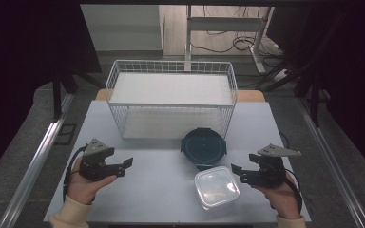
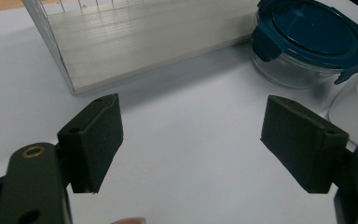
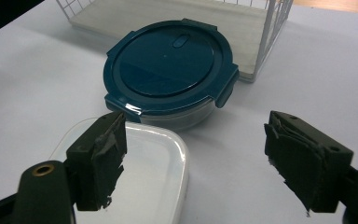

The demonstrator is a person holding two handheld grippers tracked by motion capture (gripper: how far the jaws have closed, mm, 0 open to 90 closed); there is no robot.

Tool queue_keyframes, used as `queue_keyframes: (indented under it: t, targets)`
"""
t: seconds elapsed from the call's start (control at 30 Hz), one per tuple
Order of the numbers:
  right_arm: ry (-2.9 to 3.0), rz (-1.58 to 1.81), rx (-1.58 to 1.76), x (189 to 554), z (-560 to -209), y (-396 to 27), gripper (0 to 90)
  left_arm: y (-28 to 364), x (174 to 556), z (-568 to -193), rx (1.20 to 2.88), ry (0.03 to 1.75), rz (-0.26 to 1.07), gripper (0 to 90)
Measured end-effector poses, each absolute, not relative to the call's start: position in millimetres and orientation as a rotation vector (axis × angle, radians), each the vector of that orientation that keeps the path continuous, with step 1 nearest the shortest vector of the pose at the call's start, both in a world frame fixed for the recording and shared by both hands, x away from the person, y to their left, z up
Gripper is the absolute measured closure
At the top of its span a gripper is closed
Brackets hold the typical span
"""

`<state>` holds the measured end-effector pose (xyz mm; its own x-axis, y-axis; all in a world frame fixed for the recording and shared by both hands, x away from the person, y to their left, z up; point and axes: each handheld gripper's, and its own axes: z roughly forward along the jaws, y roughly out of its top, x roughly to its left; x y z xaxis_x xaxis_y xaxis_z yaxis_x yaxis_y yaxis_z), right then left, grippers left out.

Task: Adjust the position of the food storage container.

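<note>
Between both open tongs, square clear container (image 1: 216, 187), nearer right tongs (image 1: 236, 174)

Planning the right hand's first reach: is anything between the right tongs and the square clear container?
Nothing visible. The right tongs stand open just beside the square clear container, with bare table between them. The round blue-lidded container sits beyond, toward the wire basket, not in the path.

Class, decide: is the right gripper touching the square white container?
Apart. The high view shows bare table between the right gripper and the square white container.
</note>
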<state>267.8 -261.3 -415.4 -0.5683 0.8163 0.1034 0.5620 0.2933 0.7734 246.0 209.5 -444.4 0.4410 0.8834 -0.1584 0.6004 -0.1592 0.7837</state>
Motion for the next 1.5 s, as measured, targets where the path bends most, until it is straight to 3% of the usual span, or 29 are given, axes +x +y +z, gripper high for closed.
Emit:
queue_keyframes:
  t: [0.17,1.27,1.5]
  targets:
    - [2.259,1.147,1.270,269,-416,-264,23.2,211,249,-451,1.867,1.292,0.359,19.5]
    - [2.293,1.072,1.348,280,-432,-263,30.8,212,251,-458,1.877,1.298,0.329,18.8]
    - [2.267,1.059,1.354,288,-407,-274,32.3,209,251,-458,1.884,1.292,0.308,18.9]
